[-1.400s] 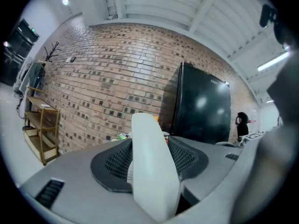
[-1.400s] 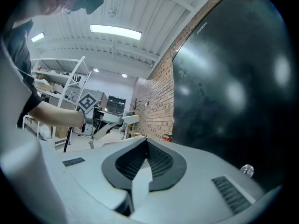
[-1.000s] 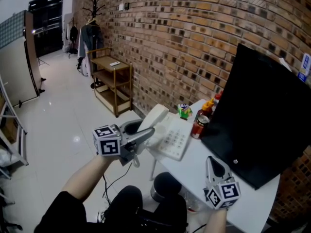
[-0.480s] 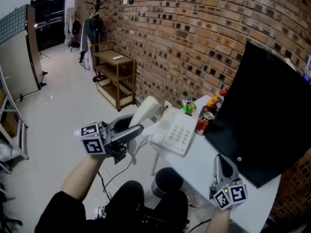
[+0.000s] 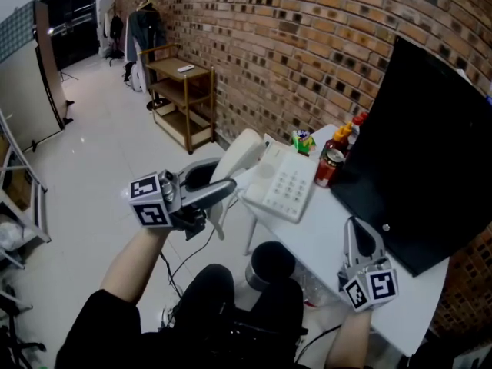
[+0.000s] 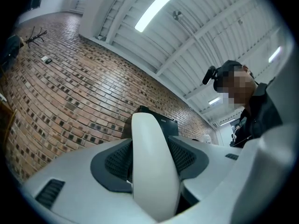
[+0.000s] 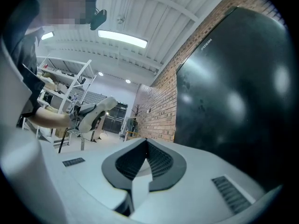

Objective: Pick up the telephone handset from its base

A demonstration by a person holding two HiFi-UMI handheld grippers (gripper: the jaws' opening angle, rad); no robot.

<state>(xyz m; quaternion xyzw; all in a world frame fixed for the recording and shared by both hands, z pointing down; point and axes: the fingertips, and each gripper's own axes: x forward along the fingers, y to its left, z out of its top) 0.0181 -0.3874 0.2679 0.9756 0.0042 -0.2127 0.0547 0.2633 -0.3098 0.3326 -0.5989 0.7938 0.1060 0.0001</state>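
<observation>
My left gripper [image 5: 223,193] is shut on the white telephone handset [image 5: 240,154], which hangs tilted in the air just left of the table. In the left gripper view the handset [image 6: 152,167] fills the gap between the jaws. The white telephone base [image 5: 283,191] with its keypad lies on the white table [image 5: 319,244], and its cradle is bare. A cord [image 5: 217,223] hangs below the handset. My right gripper [image 5: 361,233] rests on the table near the front edge, shut and holding nothing. The right gripper view shows the handset [image 7: 98,110] far off to the left.
A large black monitor [image 5: 430,129] stands on the table's right, close to my right gripper. Behind the base are a red can [image 5: 330,167], sauce bottles [image 5: 347,135] and a small green toy [image 5: 302,139]. A brick wall runs behind. A wooden shelf [image 5: 184,98] stands further left.
The handset has come off the base and moved left and up with my left gripper. My right gripper has stayed on the table.
</observation>
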